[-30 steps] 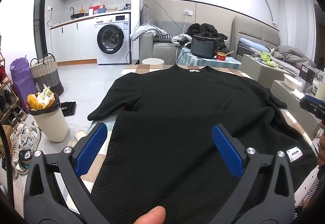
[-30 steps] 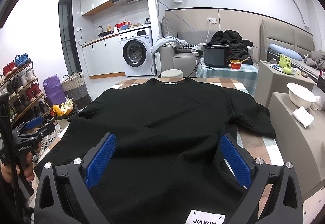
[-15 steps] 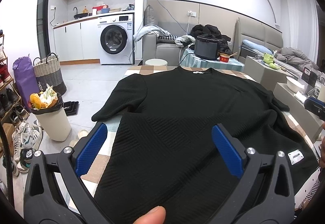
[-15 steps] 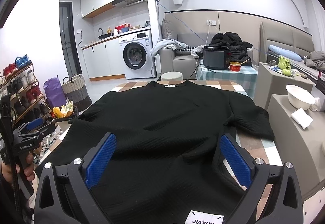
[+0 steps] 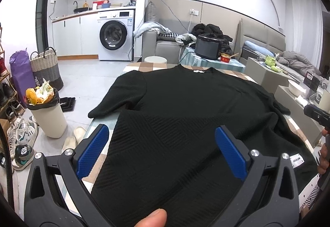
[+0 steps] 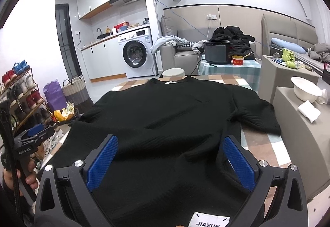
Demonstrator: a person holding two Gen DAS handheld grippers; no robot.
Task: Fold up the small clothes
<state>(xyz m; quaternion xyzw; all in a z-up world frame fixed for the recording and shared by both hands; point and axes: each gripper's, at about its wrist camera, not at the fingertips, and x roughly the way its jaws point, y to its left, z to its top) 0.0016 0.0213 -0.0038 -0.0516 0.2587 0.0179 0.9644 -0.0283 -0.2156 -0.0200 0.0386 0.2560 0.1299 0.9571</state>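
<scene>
We see black ribbed-knit sweater (image 5: 185, 107) spread flat on checked tabletop (image 6: 266, 140) | left gripper (image 5: 162, 144), right gripper (image 6: 169, 157) both spread wide above hem, holding nothing | washing machine (image 6: 137, 56), grey sofa behind.

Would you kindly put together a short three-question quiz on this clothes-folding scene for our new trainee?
1. True or false: the left gripper is shut on the black sweater.
2. What word is printed on the white label at the sweater's hem?
3. The sweater's neckline points: A) toward the person, B) away, toward the sofa.

Key: 1 false, both the left gripper and the right gripper are open; 2 JIAXUN; 3 B.
</scene>
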